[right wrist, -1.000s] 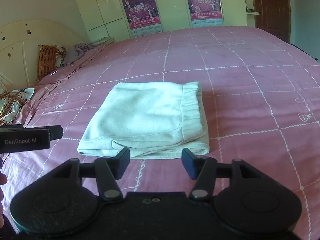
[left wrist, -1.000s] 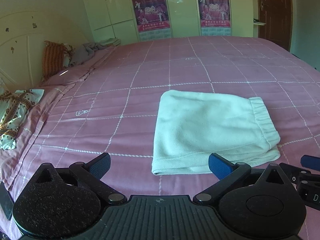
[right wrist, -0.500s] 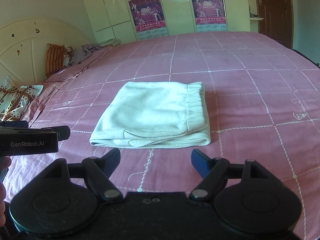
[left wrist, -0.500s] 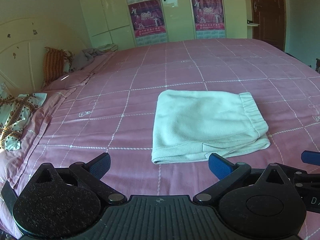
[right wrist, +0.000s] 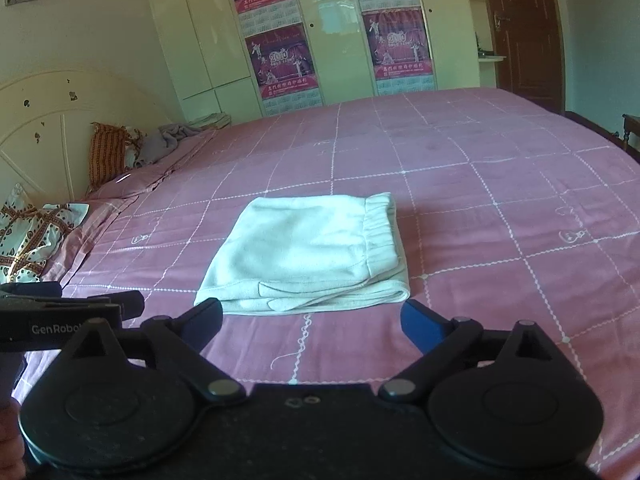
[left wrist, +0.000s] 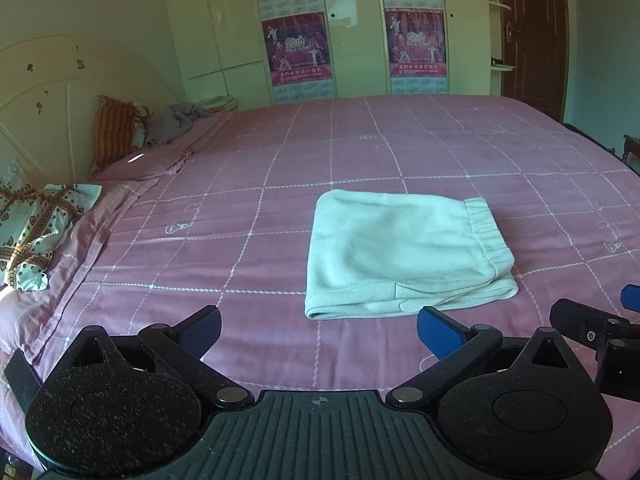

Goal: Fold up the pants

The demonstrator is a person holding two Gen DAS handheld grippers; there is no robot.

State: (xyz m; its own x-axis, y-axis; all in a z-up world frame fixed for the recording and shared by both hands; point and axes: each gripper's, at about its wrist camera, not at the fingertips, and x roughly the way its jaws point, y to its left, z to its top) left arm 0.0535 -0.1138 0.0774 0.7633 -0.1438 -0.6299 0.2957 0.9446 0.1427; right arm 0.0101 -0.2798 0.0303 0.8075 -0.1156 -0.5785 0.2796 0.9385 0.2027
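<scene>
Pale mint pants (left wrist: pixel 404 252) (right wrist: pixel 308 252) lie folded into a flat rectangle on the pink bed, elastic waistband at their right side. My left gripper (left wrist: pixel 318 330) hovers just short of the pants' near edge, open, with nothing between its blue pads. My right gripper (right wrist: pixel 312 322) also sits in front of that near edge; its jaws are opening wide and nothing is between them. In the left wrist view the right gripper (left wrist: pixel 600 332) shows at the right edge. The left gripper (right wrist: pixel 60 312) pokes in at the left of the right wrist view.
A pink quilted bedspread (left wrist: pixel 280 184) covers the whole bed. A patterned cloth (left wrist: pixel 36 228) and an orange pillow (left wrist: pixel 114 132) lie by the headboard at left. Wardrobe doors with posters (left wrist: pixel 296 40) stand behind; a brown door (left wrist: pixel 532 32) is at the far right.
Both grippers have drawn back and up from the folded pants, which now lie farther away. The right gripper's jaws have spread much wider. The pants stay put.
</scene>
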